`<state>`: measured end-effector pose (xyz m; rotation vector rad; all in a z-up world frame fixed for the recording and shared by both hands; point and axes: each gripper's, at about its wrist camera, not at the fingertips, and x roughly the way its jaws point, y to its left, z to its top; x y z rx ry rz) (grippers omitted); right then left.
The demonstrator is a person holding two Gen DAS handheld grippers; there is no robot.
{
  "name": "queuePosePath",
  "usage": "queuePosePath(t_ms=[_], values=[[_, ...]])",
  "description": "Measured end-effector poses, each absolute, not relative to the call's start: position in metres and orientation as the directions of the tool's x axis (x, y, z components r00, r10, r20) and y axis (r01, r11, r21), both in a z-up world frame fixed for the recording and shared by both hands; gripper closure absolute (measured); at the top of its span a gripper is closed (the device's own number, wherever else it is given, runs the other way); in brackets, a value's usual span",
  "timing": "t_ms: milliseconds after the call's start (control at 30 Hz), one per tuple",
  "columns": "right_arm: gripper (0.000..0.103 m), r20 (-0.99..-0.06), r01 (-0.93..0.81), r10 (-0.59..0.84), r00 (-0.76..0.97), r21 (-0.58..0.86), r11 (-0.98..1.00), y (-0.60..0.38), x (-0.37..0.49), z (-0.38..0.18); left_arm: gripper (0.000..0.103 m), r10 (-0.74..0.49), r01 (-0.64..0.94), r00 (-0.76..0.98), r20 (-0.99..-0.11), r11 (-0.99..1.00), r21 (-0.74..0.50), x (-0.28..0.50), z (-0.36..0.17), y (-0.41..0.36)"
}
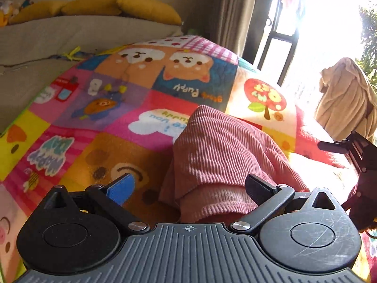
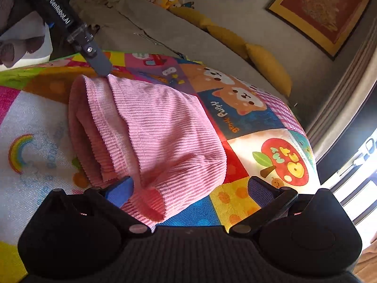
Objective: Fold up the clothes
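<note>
Left gripper (image 1: 188, 188) is low over the mat, jaws spread wide, nothing pinched; the pink ribbed garment (image 1: 226, 155) bunches up between its fingers, with the cuff nearest the camera. In the right wrist view the same left tool comes in from far left, its tip touching the garment's far-left corner (image 2: 94, 80). Right gripper (image 2: 190, 188) is also wide open and empty, hovering just over the near cuff (image 2: 150, 202), which lies by its blue left finger (image 2: 120, 191). Garment is a folded pink rib-knit lump with a doubled hem on its left side, lying mid-mat. Cartoon play mat (image 2: 271, 202) has bare room left, near and right of it. Mat's far edge meets a beige sofa (image 2: 165, 30) with yellow cushions (image 2: 268, 66); bright window (image 1: 329, 35) far right.
</note>
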<state>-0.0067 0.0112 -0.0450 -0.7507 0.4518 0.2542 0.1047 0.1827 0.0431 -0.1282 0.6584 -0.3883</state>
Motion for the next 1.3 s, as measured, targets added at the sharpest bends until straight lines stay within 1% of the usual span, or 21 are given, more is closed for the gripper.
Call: queuePosePath(t_ms=[67, 100, 133, 167, 200, 233, 267, 300, 333, 400, 533, 600, 733, 800, 867, 967, 1100, 1200, 1233, 1300], values=[[0.000, -0.437, -0.321, 0.002, 0.899, -0.656, 0.683, 0.018, -0.001, -0.056, 0.001, -0.380, 0.286, 0.722, -0.578, 0.925, -0.251, 0.116, 0.040, 0.176], [0.000, -0.398, -0.277, -0.028, 0.917, -0.684, 0.675, 0.020, 0.000, -0.060, 0.001, -0.360, 0.269, 0.722, -0.591, 0.933, -0.239, 0.123, 0.036, 0.173], [0.000, -0.349, -0.225, -0.053, 0.936, -0.706, 0.672, 0.021, 0.000, -0.061, 0.001, -0.336, 0.255, 0.721, -0.606, 0.942, -0.219, 0.128, 0.031, 0.170], [0.000, -0.280, -0.160, -0.073, 0.957, -0.722, 0.673, 0.020, -0.004, -0.058, 0.001, -0.317, 0.246, 0.716, -0.621, 0.948, -0.201, 0.131, 0.025, 0.168], [0.000, -0.197, -0.087, -0.087, 0.977, -0.732, 0.676, 0.017, -0.010, -0.054, 0.001, -0.314, 0.243, 0.711, -0.629, 0.949, -0.200, 0.131, 0.021, 0.170], [0.000, -0.137, -0.037, -0.094, 0.986, -0.732, 0.681, 0.014, -0.018, -0.049, 0.001, -0.317, 0.241, 0.705, -0.635, 0.948, -0.206, 0.131, 0.018, 0.172], [0.000, -0.095, -0.002, -0.097, 0.991, -0.726, 0.688, 0.010, -0.025, -0.044, 0.001, -0.320, 0.240, 0.699, -0.640, 0.947, -0.211, 0.130, 0.015, 0.174], [0.000, -0.072, 0.017, -0.099, 0.992, -0.716, 0.698, 0.005, -0.032, -0.040, 0.000, -0.320, 0.240, 0.695, -0.644, 0.947, -0.212, 0.128, 0.013, 0.176], [0.000, -0.086, 0.007, -0.097, 0.992, -0.711, 0.703, 0.001, -0.038, -0.039, 0.000, -0.319, 0.241, 0.692, -0.647, 0.948, -0.209, 0.126, 0.012, 0.178], [0.000, -0.148, -0.048, -0.084, 0.985, -0.714, 0.698, -0.006, -0.048, -0.043, 0.000, -0.309, 0.245, 0.685, -0.660, 0.950, -0.191, 0.120, 0.009, 0.182], [0.000, -0.306, -0.218, 0.002, 0.952, -0.675, 0.705, -0.014, -0.064, -0.049, 0.000, -0.277, 0.273, 0.667, -0.692, 0.955, -0.119, 0.106, 0.006, 0.188], [0.000, -0.371, -0.300, 0.067, 0.926, -0.620, 0.725, -0.011, -0.064, -0.041, 0.001, -0.288, 0.302, 0.657, -0.697, 0.947, -0.108, 0.100, 0.006, 0.191], [0.000, -0.525, -0.494, 0.227, 0.820, -0.451, 0.743, 0.011, -0.043, -0.027, 0.001, -0.383, 0.367, 0.631, -0.675, 0.914, -0.175, 0.094, 0.006, 0.189], [0.000, -0.581, -0.544, 0.275, 0.766, -0.358, 0.759, 0.024, -0.025, -0.027, 0.001, -0.378, 0.364, 0.633, -0.675, 0.915, -0.171, 0.096, 0.004, 0.184], [0.000, -0.606, -0.553, 0.281, 0.744, -0.322, 0.768, 0.035, -0.009, -0.033, 0.001, -0.368, 0.353, 0.637, -0.678, 0.920, -0.167, 0.099, 0.000, 0.180], [0.000, -0.613, -0.512, 0.217, 0.760, -0.359, 0.780, 0.040, 0.014, -0.049, 0.000, -0.363, 0.358, 0.648, -0.669, 0.921, -0.154, 0.098, -0.003, 0.178], [0.000, -0.573, -0.390, 0.096, 0.814, -0.417, 0.821, 0.023, 0.041, -0.055, 0.000, -0.346, 0.363, 0.655, -0.672, 0.924, -0.121, 0.095, -0.005, 0.173], [0.000, -0.556, -0.269, -0.008, 0.831, -0.415, 0.869, -0.001, 0.060, -0.057, 0.000, -0.331, 0.367, 0.660, -0.674, 0.925, -0.095, 0.093, -0.005, 0.169], [0.000, -0.567, -0.262, -0.006, 0.824, -0.390, 0.883, -0.007, 0.062, -0.057, 0.000, -0.326, 0.368, 0.662, -0.675, 0.926, -0.087, 0.093, -0.006, 0.167], [0.000, -0.595, -0.289, 0.042, 0.803, -0.327, 0.900, -0.016, 0.057, -0.057, 0.000, -0.314, 0.369, 0.664, -0.678, 0.927, -0.067, 0.091, -0.006, 0.165]])
